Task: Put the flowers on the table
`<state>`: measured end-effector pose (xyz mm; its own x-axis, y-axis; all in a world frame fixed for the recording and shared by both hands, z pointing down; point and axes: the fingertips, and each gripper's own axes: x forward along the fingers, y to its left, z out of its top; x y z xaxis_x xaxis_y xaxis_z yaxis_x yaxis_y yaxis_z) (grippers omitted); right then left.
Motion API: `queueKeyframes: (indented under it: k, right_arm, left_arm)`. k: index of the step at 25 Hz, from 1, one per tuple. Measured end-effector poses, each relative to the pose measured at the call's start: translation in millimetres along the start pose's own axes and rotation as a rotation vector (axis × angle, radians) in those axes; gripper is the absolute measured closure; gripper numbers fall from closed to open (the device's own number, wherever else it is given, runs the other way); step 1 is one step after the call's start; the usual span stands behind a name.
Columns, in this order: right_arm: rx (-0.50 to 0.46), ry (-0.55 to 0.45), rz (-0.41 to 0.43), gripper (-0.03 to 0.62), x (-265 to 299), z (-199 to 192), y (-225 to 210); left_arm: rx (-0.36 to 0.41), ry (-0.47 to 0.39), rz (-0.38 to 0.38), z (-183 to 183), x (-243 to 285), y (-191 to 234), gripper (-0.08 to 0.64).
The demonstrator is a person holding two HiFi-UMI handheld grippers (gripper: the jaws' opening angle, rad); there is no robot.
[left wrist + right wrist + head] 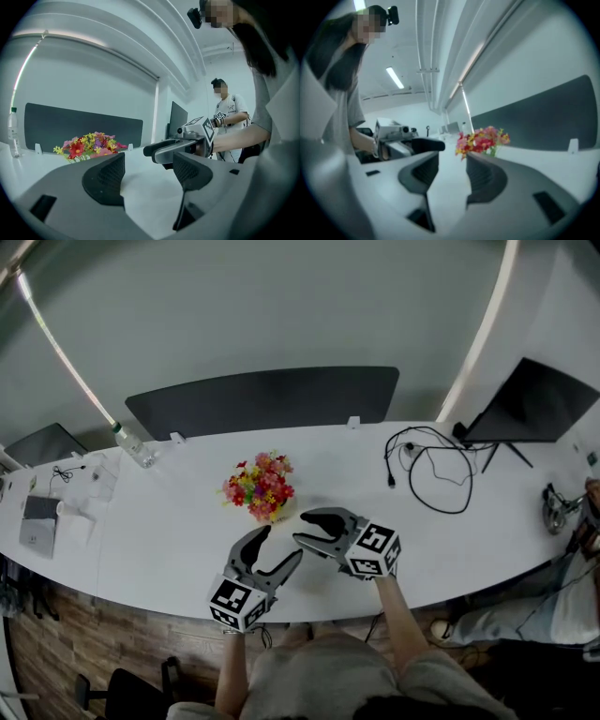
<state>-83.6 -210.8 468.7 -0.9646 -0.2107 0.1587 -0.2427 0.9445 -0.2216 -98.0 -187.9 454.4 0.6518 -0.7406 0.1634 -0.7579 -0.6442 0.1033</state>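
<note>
Currently, the left hand-held gripper [283, 542] hovers over the white surface [169, 531], jaws apart and empty. The flowers [260, 487] stand upright on that surface, just beyond both grippers. The right hand-held gripper [299, 528] has its jaws narrowly apart, holding nothing.

**A:** So where are you working, an office?

**B:** Looks like it: you're at a long white desk [169, 531] with a dark divider panel [262, 399], an open laptop [534, 404] and loose cables [412, 448].
</note>
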Motion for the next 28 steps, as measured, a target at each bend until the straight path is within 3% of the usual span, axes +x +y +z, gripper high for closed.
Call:
queueKeyframes:
  k: [7,10,28]
  right_arm:
    - [-0.006,-0.049,-0.031,0.458,-18.9,14.2,9.9]
    - [-0.001,-0.076,-0.041,0.474,-25.8,19.5,15.0]
    - [-0.029,-0.139,-0.052,0.555,-45.3,32.1,38.9]
  left_arm:
    - [0.036,-0.033,0.004,15.9,-5.3,-18.1,0.279]
    - [0.049,-0.061,0.010,23.3,-8.0,-23.2,0.386]
    - [0.088,-0.087,-0.051,34.4,-4.9,-53.0,0.506]
